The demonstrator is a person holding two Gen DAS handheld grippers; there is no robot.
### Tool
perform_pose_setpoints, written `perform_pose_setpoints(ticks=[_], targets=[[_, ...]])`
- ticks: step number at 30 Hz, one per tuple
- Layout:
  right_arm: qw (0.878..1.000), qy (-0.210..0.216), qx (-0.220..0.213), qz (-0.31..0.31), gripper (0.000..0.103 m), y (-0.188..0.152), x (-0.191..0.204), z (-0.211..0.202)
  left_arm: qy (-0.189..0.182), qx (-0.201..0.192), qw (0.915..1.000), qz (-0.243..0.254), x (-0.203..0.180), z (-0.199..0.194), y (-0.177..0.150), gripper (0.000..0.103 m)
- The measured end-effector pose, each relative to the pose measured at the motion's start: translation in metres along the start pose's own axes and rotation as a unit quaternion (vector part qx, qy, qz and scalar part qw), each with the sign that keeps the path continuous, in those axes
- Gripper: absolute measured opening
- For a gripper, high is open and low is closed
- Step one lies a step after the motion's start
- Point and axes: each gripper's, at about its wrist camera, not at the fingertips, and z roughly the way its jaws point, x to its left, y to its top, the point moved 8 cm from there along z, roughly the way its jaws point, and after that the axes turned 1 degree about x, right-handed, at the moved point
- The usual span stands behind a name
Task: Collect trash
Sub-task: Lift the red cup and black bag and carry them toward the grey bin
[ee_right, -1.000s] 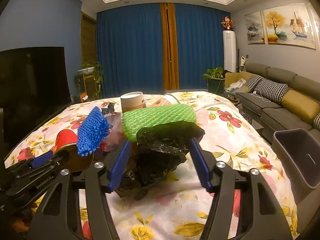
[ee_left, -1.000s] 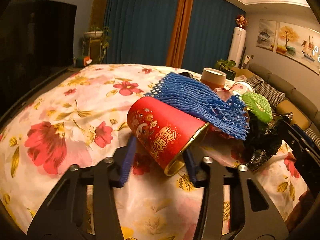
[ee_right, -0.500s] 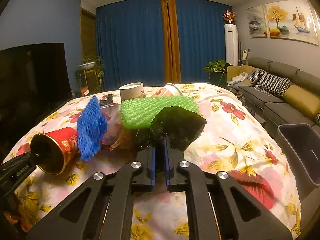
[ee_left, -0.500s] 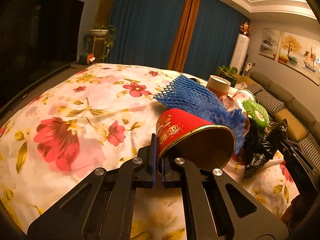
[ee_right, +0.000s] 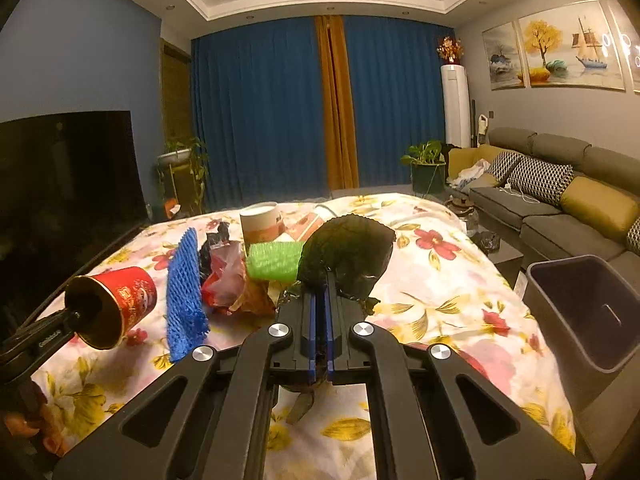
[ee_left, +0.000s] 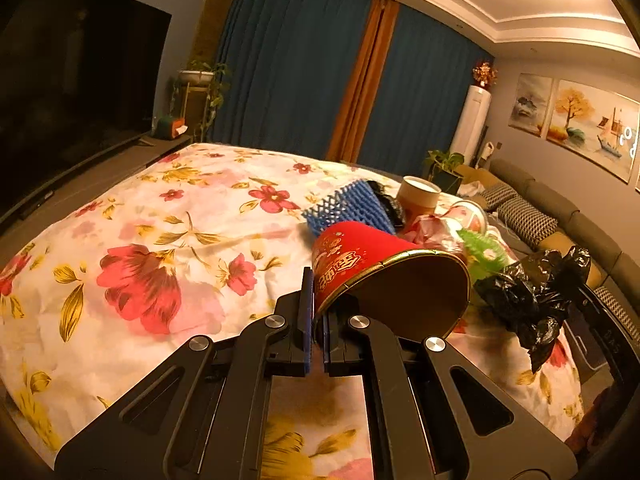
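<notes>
Floral cloth covered the tabletop [ee_left: 132, 240], and on it lay the rest of the litter. Low centre in the left wrist view, the red paper cup [ee_left: 360, 256] hung tilted with its gold-rimmed mouth toward the lens. The left gripper [ee_left: 316, 320] had just closed and pinched only the cup's thin wall at the rim, one pad outside and one inside. At lower centre of the right wrist view, the right gripper [ee_right: 319, 320] had likewise just closed, clamped on a fold of the crumpled black plastic bag [ee_right: 348, 252], which bulged above the pads.

Behind them sat the blue foam net [ee_right: 184, 292], a red-and-clear wrapper [ee_right: 224, 276], the green foam net [ee_right: 274, 260] and a tan paper cup [ee_right: 260, 226]. The dark bin [ee_right: 588, 312] stood at the right edge of that view, beside the tabletop.

Several things could have gone wrong. The grip on the cup's rim looked shallow, so a quick swing might have let the cup pivot or slip, or crushed the paper wall. The bag was slick and held by one fold, so it might have slid free or trailed and dragged the nets along. The left gripper's path to the bin apparently ran across the right gripper's, so the two could have collided.
</notes>
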Motion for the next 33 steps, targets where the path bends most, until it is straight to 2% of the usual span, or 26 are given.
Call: perform_pose_setpoints(ticks=[11,33], targets=[[1.0,-0.006,-0.019,-0.001,0.004,0.005,-0.008,-0.032,-0.026,-0.015,0.9994,0.016,-0.026,-0.017,0.005,0.003],[0.998,-0.046,-0.045,0.004,0.004,0.025,-0.049,-0.062,-0.081,-0.026,0.9946,0.061,-0.102,-0.025,0.009,0.003]])
